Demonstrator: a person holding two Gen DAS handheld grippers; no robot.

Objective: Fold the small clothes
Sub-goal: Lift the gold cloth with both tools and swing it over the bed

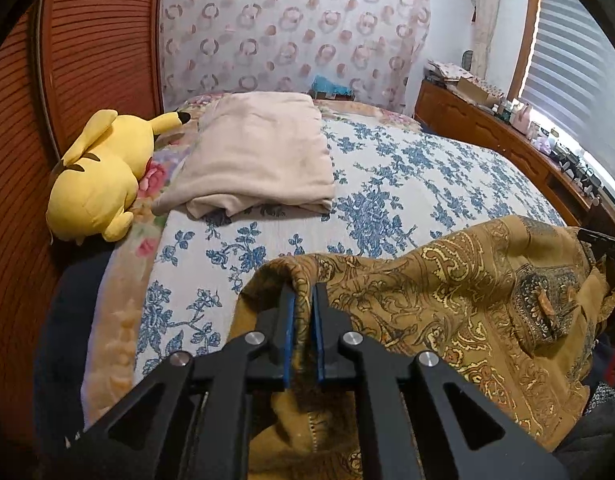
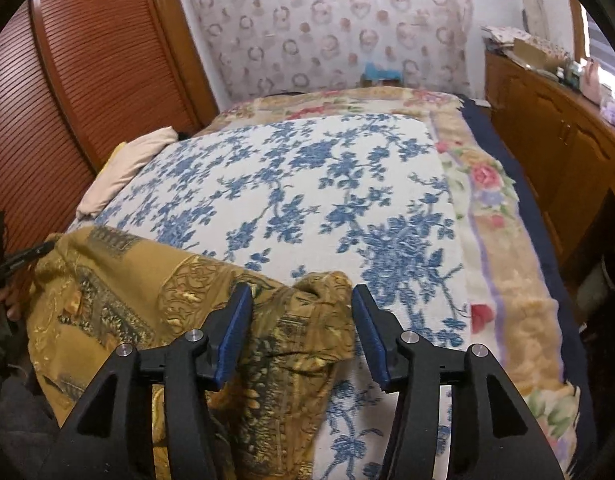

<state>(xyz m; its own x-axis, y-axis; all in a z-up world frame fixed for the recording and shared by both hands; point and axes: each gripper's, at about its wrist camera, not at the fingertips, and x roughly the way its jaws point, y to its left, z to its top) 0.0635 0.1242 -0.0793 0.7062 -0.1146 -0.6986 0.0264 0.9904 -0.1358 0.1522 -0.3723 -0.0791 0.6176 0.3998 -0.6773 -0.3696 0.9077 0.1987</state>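
**Paisley cloth pinched at one corner**

Our left gripper [image 1: 303,292] clenches a fold of the ochre paisley garment [image 1: 447,300], which lies at 6 o'clock on the floral bed [image 1: 387,184]. Our right gripper [image 2: 301,300], jaws spread, straddles its bunched corner.

Yellow plush toy [image 1: 93,176] beside folded beige blanket [image 1: 259,156] on blue-floral bedspread [image 2: 307,200]; wooden dresser [image 2: 555,152] alongside.

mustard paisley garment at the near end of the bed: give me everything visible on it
The mustard-gold paisley garment is thin woven-looking fabric with dark blue-grey patterned panels and cream scrollwork. It lies rumpled on the blue-floral white bedspread, its near edge hanging over the bed's end. The left gripper is shut on a raised fold. The right gripper is open, straddling a bunched corner.
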